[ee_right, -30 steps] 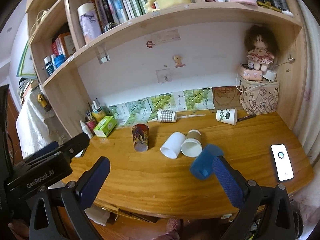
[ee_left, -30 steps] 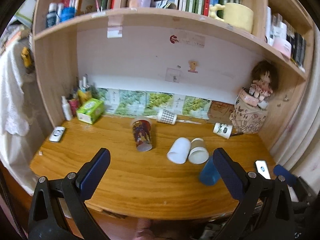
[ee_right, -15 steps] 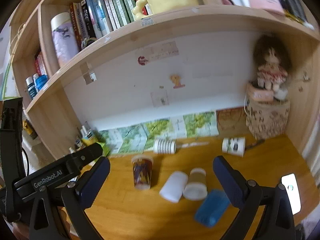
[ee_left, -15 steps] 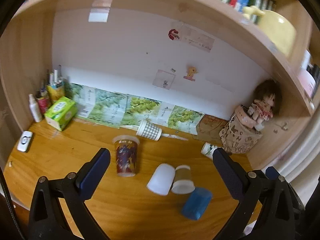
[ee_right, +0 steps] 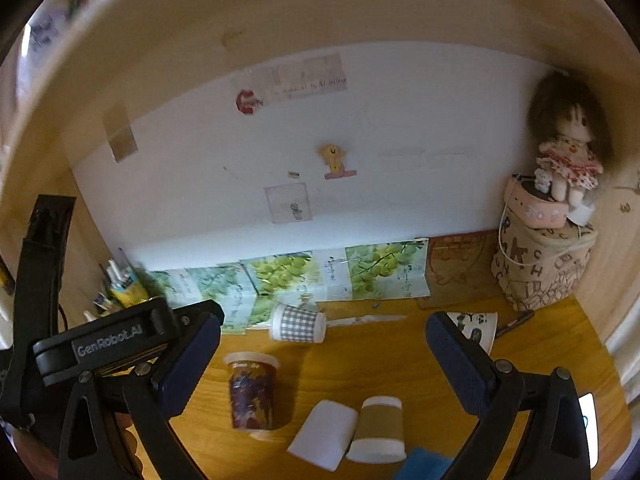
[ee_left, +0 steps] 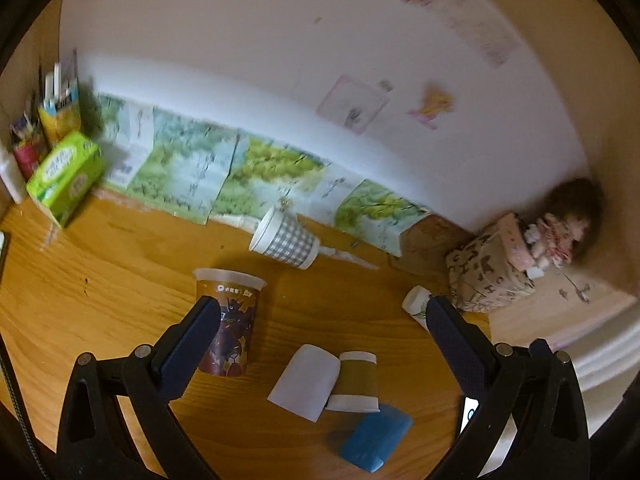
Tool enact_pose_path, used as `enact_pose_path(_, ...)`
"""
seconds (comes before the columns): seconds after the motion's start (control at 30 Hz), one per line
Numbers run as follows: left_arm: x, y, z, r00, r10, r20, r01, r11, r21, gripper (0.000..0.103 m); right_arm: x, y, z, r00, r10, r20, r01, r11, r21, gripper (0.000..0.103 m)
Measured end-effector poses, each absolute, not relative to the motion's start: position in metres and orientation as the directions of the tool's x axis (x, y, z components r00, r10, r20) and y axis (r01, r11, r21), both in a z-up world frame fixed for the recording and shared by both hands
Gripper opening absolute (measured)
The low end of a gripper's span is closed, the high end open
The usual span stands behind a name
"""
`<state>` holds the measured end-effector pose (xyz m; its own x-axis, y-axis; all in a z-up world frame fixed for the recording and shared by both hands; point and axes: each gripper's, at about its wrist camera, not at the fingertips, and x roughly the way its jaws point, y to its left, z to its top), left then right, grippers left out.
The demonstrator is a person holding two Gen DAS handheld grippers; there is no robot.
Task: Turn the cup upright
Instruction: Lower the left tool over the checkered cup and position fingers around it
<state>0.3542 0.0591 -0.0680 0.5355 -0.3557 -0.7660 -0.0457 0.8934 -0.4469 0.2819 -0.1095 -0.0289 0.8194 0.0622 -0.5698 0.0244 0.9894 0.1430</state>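
I have both tools spread wide and empty: the left gripper (ee_left: 320, 328) and the right gripper (ee_right: 322, 348) hang above the desk (ee_left: 100, 276), clear of every cup. Ahead of the left one lies the gingham cup (ee_left: 286, 238), on its side near the back wall, its long axis running left-right, mouth to the left. The white cup (ee_left: 306, 380), brown-sleeved cup (ee_left: 356, 376) and blue cup (ee_left: 374, 436) lie tipped closer in. I cannot tell which is meant; I judge the left gripper nearer the gingham one.
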Motion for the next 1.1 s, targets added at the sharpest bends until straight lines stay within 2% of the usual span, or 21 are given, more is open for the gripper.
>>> enact_pose_path(0.47,0.417,0.043,-0.128,0.465,-0.241,-0.852,-0.336,0.843,-0.421,0.102,0.353,-0.140,-0.084,0.702,0.196,-0.685,-0.176,0.979,0.100,0.103)
enact_pose_path(0.8,0.446,0.027,-0.164,0.433,-0.228,-0.872,-0.492,0.750,-0.441,0.102,0.368,-0.158,-0.115,0.638,0.302,-0.708,-0.404,0.915,0.026,0.103)
enact_pose_path(1.1,0.466,0.020,-0.219,0.356,-0.230,-0.906,-0.589,0.697,-0.409,0.102,0.383,-0.180,-0.144,0.577,0.348,-0.739,-0.456,0.888,0.062,0.103)
